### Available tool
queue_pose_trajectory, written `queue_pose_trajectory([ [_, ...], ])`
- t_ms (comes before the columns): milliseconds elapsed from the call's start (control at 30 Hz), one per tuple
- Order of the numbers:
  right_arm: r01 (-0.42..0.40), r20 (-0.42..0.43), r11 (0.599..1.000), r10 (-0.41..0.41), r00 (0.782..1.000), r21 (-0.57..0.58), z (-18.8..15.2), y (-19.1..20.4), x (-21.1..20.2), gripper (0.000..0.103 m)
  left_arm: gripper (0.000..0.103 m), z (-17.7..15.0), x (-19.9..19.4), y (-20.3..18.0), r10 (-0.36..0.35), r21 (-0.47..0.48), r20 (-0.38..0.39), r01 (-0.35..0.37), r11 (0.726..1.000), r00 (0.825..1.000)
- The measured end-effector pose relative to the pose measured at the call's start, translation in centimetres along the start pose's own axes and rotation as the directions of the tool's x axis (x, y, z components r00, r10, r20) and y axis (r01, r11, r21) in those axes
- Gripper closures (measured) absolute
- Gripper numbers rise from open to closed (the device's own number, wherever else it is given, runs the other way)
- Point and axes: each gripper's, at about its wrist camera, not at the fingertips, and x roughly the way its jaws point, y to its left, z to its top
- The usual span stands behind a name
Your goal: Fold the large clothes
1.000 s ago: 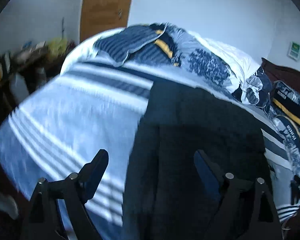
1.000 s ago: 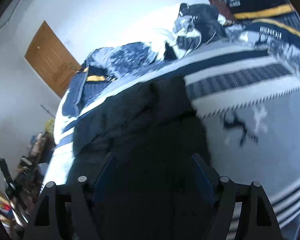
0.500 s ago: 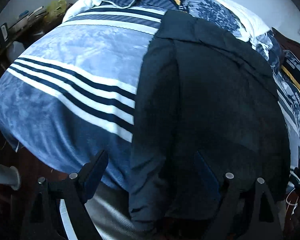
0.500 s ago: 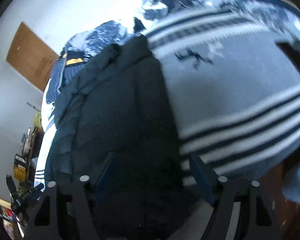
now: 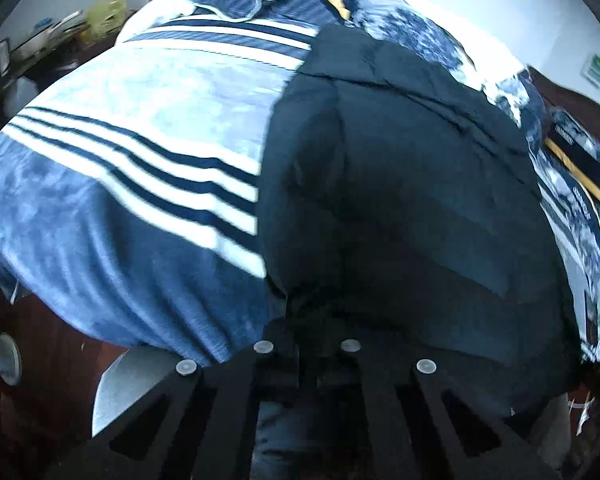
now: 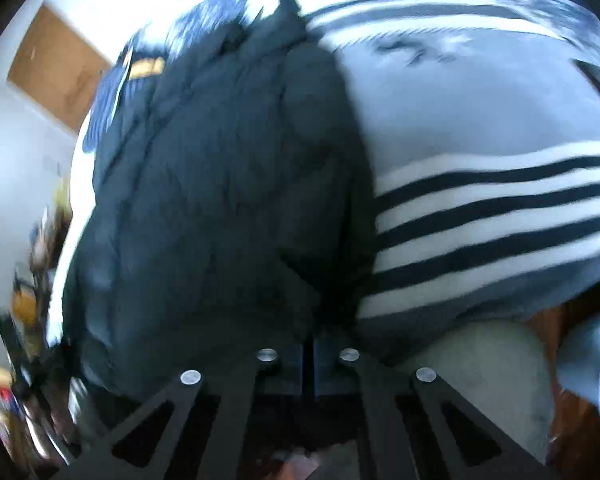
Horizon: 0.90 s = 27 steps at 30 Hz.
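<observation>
Both tongs dropped steeply, clamping the dark jacket's [image 5: 400,200] hem.

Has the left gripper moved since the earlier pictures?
Yes. The left gripper came down toward the near hem of the dark jacket; the wooden door at the top has nearly left view. Its jaws have just been closing on the hem.

Bare bedspread [image 5: 140,120] flanks the jacket [image 5: 400,200]; bedding [image 5: 380,12] probably blocks beyond.
</observation>
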Motion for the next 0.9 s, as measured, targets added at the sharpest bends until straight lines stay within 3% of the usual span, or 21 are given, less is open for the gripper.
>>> queue_pose_trajectory([
  [100,0.029,-0.053,1.000,-0.029,0.998,-0.009,-0.3,-0.7,1.4,0.101,0.089,-0.7,2.0,1.2,0.037,-0.052,-0.080,-0.041,0.998,0.996],
  [167,0.031,-0.060,0.999,-0.031,0.998,0.009,-0.4,-1.1,1.9,0.100,0.089,-0.5,1.6,1.5,0.026,-0.077,-0.069,-0.031,0.997,0.997],
  [233,-0.005,-0.015,0.999,0.005,1.000,0.037,-0.3,-1.8,1.0,0.097,0.074,-0.5,0.6,1.5,0.043,-0.070,-0.027,-0.045,0.997,0.999],
  [267,-0.021,-0.007,0.999,0.021,1.000,0.049,-0.4,-2.0,0.8,0.097,0.060,-0.6,0.5,1.6,0.049,-0.071,-0.014,-0.050,0.996,0.999],
  [300,-0.043,-0.006,0.997,0.044,0.999,0.069,-0.5,-2.5,0.7,0.089,0.051,-0.6,0.3,1.8,0.048,-0.078,-0.008,-0.048,0.996,0.999],
  [367,-0.078,0.002,0.992,0.078,0.997,0.095,-0.5,-2.9,0.4,0.066,0.050,-0.7,-0.1,2.0,0.035,-0.099,0.004,-0.034,0.994,0.999],
  [400,-0.085,0.023,0.992,0.083,0.996,0.097,-0.4,-3.0,0.0,0.043,0.047,-0.6,-0.4,1.9,0.026,-0.098,0.007,-0.025,0.995,1.000],
  [433,-0.086,0.049,0.993,0.082,0.995,0.084,-0.2,-2.6,-0.5,0.029,0.043,-0.5,-0.8,1.8,0.010,-0.087,0.008,-0.009,0.996,1.000],
  [467,-0.089,0.062,0.994,0.085,0.994,0.070,-0.2,-2.5,-1.0,0.029,0.035,-0.2,-0.8,1.6,0.005,-0.075,0.012,-0.004,0.997,1.000],
  [533,-0.091,0.058,0.996,0.090,0.994,0.020,0.7,-1.6,-0.8,0.029,0.032,1.1,-0.6,1.2,0.045,-0.057,0.029,-0.043,0.997,0.999],
  [600,-0.022,0.058,1.000,0.022,0.998,-0.001,2.1,-1.1,0.3,0.029,0.031,2.3,0.1,1.2,0.051,-0.073,0.020,-0.050,0.996,0.998],
  [667,-0.053,0.043,0.998,0.052,0.998,0.019,2.9,-1.5,1.5,0.030,0.031,3.4,1.8,1.4,0.064,-0.084,-0.042,-0.068,0.994,0.997],
  [700,-0.054,0.022,0.998,0.053,0.998,0.032,3.3,-1.8,2.4,0.040,0.037,3.7,2.6,1.5,0.070,-0.084,-0.070,-0.076,0.994,0.995],
  [733,-0.050,0.000,0.998,0.050,0.999,0.029,3.4,-1.9,3.0,0.069,0.047,3.8,3.1,1.6,0.072,-0.080,-0.074,-0.078,0.994,0.995],
  [767,-0.043,-0.020,0.999,0.043,0.999,0.022,3.3,-1.7,3.4,0.077,0.075,3.9,3.2,1.6,0.060,-0.077,-0.069,-0.065,0.995,0.996],
  [800,-0.030,-0.023,0.999,0.030,0.999,0.018,3.4,-1.7,3.7,0.085,0.101,3.8,3.1,1.6,0.004,-0.079,-0.079,-0.010,0.997,0.997],
  [833,-0.034,-0.005,0.999,0.034,0.999,0.020,3.2,-1.8,3.3,0.097,0.100,3.7,2.6,1.5,-0.015,-0.084,-0.072,0.009,0.996,0.997],
  [900,0.003,0.023,1.000,-0.003,1.000,0.023,3.1,-2.1,2.3,0.099,0.100,3.2,1.5,0.9,0.051,-0.050,-0.027,-0.052,0.997,0.998],
])
